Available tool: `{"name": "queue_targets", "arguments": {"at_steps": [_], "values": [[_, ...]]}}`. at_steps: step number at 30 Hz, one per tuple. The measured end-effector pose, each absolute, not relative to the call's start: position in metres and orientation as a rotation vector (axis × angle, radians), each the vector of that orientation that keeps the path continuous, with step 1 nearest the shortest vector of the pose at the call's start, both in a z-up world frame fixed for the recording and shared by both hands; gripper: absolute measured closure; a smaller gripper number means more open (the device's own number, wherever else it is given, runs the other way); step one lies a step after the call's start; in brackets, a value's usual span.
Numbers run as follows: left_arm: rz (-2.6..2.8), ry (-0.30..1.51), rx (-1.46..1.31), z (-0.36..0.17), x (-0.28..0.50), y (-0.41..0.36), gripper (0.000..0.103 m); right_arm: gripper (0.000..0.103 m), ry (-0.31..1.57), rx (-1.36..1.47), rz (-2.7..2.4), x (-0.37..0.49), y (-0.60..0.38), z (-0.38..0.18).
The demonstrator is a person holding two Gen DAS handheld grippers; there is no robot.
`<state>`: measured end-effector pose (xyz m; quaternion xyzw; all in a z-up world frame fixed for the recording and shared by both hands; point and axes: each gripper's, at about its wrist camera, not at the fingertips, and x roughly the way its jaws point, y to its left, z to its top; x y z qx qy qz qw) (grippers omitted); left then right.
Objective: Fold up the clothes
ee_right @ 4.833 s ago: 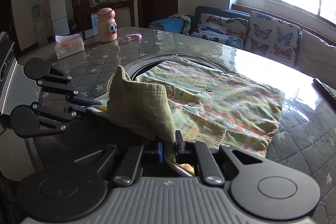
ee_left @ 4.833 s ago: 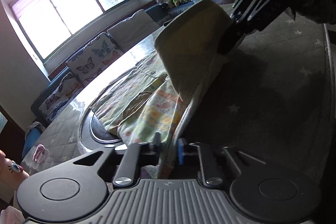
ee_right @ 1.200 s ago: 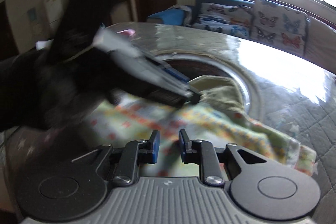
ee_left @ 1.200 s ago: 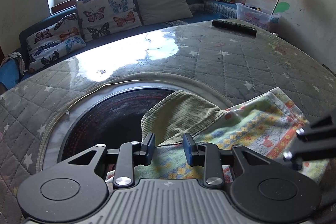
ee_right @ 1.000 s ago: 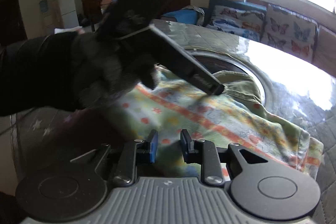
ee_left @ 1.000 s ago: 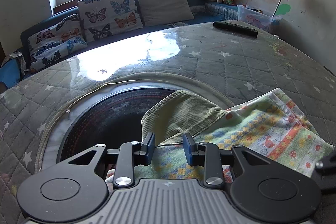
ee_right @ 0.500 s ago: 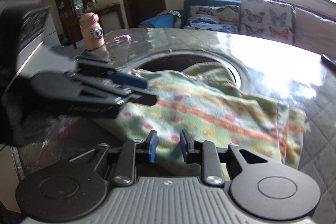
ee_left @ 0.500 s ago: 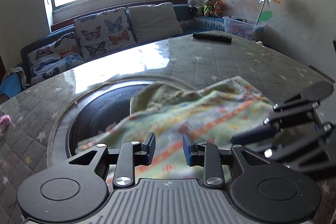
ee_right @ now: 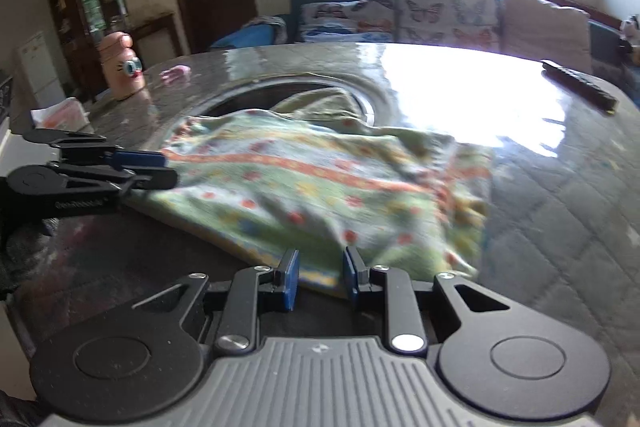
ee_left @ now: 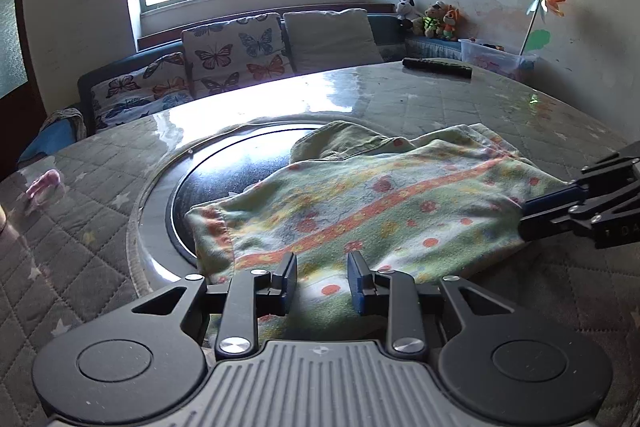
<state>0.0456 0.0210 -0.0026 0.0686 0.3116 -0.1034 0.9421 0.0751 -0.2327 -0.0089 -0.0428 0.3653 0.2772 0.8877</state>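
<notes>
Both grippers, left gripper (ee_left: 322, 277) and right gripper (ee_right: 319, 273), now stand parted and empty, having let go the patterned shirt (ee_left: 372, 211). It lies doubled just ahead of their fingertips on the table (ee_left: 460, 99), so this fold looks laid.

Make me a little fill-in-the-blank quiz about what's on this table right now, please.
1. The folded garment lies partly over the round dark ____ in the table.
2. Both grippers' jaws are ____.
3. The cushions on the sofa behind carry a ____ print.
4. The long dark remote lies near the table's ____ edge.

Missing words: disc; open; butterfly; far
</notes>
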Motion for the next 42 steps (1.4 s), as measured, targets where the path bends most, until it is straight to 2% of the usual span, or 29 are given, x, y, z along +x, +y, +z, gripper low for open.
{"name": "queue_targets", "arguments": {"at_steps": [19,31,42], "values": [[-0.152,0.662,0.108,0.002,0.065,0.047,0.071,0.079,0.732,-0.073,0.502,0.101,-0.243,-0.002],[-0.131,0.736,0.11,-0.005,0.12,0.068,0.073,0.079,0.717,-0.087,0.502,0.159,-0.22,-0.006],[-0.133,0.734,0.128,-0.007,0.126,0.068,0.071,0.082,0.714,-0.074,0.448,0.197,-0.222,-0.011]]}}
